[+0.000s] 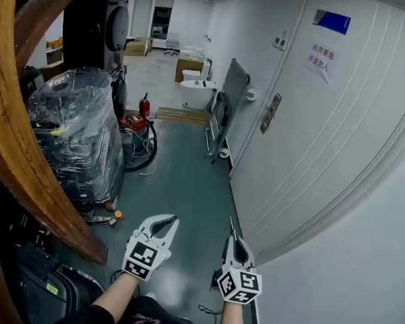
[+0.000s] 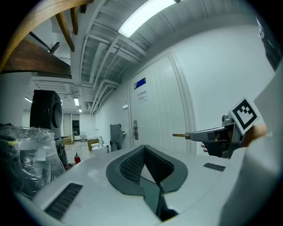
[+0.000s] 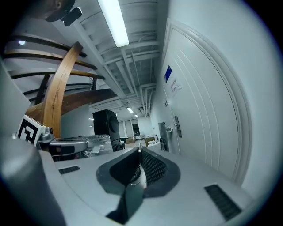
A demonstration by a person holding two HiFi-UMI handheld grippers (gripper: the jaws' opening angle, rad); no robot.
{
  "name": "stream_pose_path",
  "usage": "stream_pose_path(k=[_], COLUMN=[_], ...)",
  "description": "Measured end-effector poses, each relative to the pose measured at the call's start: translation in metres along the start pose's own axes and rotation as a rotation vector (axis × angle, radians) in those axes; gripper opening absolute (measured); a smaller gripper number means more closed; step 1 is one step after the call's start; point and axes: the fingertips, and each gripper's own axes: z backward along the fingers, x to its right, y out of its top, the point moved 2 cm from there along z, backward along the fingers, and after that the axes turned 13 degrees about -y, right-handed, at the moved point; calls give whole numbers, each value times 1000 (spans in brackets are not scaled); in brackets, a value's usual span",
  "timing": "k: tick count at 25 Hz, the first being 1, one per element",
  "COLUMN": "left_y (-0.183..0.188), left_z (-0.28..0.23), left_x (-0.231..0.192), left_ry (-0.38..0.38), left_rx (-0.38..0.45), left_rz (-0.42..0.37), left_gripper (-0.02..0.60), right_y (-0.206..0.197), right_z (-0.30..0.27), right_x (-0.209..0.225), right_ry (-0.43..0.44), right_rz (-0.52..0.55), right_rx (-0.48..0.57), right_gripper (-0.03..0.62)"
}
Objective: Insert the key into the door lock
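The white door fills the right of the head view, with its lock plate and handle well ahead of both grippers. My right gripper is shut on a thin brass key that points forward along the door. The key's tip sticks out of the right gripper in the left gripper view. From the right gripper view the lock is far off and the key pokes past the jaws. My left gripper hangs beside it, shut on nothing, and the lock shows small beyond it.
A big curved wooden beam and plastic-wrapped equipment crowd the left. A grey panel leans on the wall past the door. A fire extinguisher and cables lie farther down the corridor. A dark case sits low left.
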Motion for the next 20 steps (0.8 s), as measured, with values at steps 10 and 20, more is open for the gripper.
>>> stream_pose_path(k=[10, 20], left_y=[-9, -18], left_z=[-4, 9], left_x=[-15, -59], left_ry=[-8, -28], left_rx=[-21, -26], left_rz=[14, 4], left_gripper=[12, 12], right_y=[2, -8], right_z=[-13, -35], right_x=[-11, -51], right_ry=[21, 1], right_rz=[-3, -2], right_rx=[5, 6], right_gripper=[80, 80])
